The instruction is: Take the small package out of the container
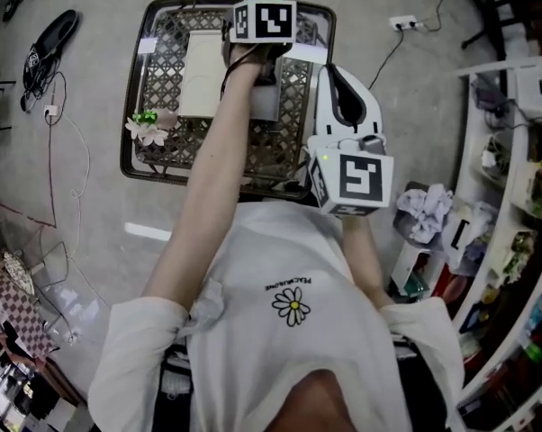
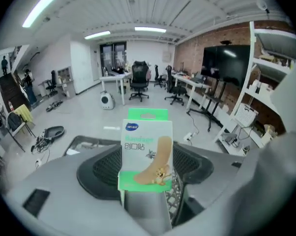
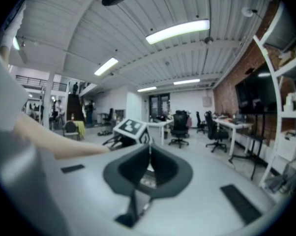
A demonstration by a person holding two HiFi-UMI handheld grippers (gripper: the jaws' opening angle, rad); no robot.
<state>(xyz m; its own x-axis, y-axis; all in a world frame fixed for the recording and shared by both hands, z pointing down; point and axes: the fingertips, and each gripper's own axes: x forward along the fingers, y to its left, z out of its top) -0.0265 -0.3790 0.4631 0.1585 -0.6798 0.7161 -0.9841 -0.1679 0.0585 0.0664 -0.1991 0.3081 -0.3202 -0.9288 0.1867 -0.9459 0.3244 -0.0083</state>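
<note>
Fingers (image 2: 101,171) pinch package (image 2: 147,149) at left gripper (image 2: 148,173), touch at right gripper (image 3: 149,163); basket (image 1: 163,70) holds box (image 1: 203,75).

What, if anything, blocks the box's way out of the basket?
Nothing visible. The left gripper is shut on the box, which stands upright with open room around it and the basket below.

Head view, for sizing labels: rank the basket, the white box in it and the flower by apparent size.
1. Basket, largest.
2. White box.
3. Flower, smallest.
All sit at similar depth, so the order should hold.
</note>
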